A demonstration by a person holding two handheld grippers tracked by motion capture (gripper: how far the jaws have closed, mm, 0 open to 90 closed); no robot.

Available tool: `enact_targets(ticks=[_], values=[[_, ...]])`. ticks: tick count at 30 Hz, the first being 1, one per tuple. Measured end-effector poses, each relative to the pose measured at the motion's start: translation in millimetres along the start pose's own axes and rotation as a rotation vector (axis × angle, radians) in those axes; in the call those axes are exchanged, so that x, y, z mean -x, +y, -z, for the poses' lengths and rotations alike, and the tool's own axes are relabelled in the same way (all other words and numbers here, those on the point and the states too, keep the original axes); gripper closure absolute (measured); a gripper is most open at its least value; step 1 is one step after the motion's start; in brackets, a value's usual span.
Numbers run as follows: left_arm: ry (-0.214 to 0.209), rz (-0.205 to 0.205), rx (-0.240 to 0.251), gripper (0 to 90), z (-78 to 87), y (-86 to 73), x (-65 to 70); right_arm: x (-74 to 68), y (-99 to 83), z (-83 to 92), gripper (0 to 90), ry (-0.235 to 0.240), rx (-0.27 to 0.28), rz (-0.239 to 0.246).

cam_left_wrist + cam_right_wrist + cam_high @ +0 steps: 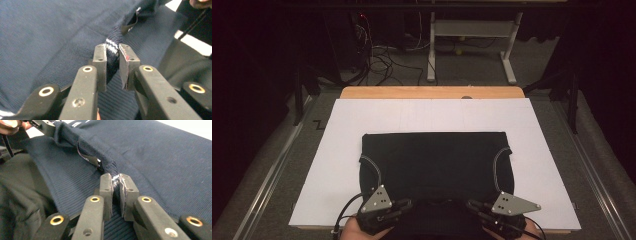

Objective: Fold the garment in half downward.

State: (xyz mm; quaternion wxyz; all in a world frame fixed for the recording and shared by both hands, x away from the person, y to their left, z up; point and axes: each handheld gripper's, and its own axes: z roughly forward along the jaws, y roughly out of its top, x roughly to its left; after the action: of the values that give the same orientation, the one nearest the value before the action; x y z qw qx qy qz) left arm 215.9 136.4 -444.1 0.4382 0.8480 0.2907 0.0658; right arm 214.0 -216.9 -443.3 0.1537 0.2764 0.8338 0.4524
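A: Where is the garment found?

B: The dark navy knit garment (434, 162) is laid flat on a white sheet (432, 117) covering the wooden tabletop (432, 92), its near edge lifted toward the person.

A: How is the left tool set?

B: The left tool (113, 58) is clamped on a ribbed edge with white stripes (111, 44); the fabric is pinched between both pads.

A: And the right tool?

B: The right tool (116, 185) is likewise closed on the ribbed edge, just beside a small black label (91, 159).

A: What is noted farther out?

B: Beyond the tabletop, cables (382, 60) are seen on the floor beside a white frame (472, 30).
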Motion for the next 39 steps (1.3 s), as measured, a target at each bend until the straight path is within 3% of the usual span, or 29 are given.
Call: enact_targets(ticks=[6, 8, 12, 13, 17, 20, 22, 27, 28, 34, 39], values=[[-0.04, 0.008, -0.038, 69.8, -0.3, -15.0, 10.3, -9.5, -9.0, 4.3, 80.6, 0.004, -0.026, 0.01], [-0.069, 0.003, -0.007, 66.9, 4.5, -16.4, 14.3, -10.1, -11.2, 6.7, 76.4, 0.021, -0.021, -0.004], [-0.055, -0.004, 0.027, 62.1, 7.8, -16.2, 14.1, -10.5, -12.5, 11.1, 67.7, 0.024, 0.02, -0.018], [-0.044, 0.0, 0.034, 57.6, 7.9, -16.6, 11.9, -8.9, -12.0, 12.2, 62.3, 0.013, 0.034, -0.024], [-0.002, 0.049, 0.057, 50.4, 6.7, -20.0, -3.1, -5.8, -12.7, 11.3, 54.7, -0.016, 0.04, -0.034], [-0.008, 0.055, 0.096, 46.5, 8.2, -21.2, -13.6, -2.1, -14.5, 8.8, 46.1, -0.042, 0.048, -0.047], [0.001, 0.06, 0.1, 37.9, 7.8, -19.3, -20.1, 2.6, -15.4, 6.0, 36.9, -0.072, 0.064, -0.05], [0.047, 0.09, 0.138, 31.9, 9.3, -15.9, -34.3, 11.6, -14.8, 1.7, 27.8, -0.083, 0.077, -0.089], [0.057, 0.101, 0.164, 31.8, 11.8, -14.5, -40.9, 16.3, -12.9, -0.5, 23.5, -0.095, 0.093, -0.1], [0.105, 0.137, 0.163, 22.7, 11.7, -11.0, -63.7, 33.1, -4.7, -8.5, 16.6, -0.128, 0.121, -0.137], [0.133, 0.152, 0.155, 15.7, 10.6, -7.6, -78.3, 45.6, -1.3, -10.0, 15.9, -0.157, 0.129, -0.147]])
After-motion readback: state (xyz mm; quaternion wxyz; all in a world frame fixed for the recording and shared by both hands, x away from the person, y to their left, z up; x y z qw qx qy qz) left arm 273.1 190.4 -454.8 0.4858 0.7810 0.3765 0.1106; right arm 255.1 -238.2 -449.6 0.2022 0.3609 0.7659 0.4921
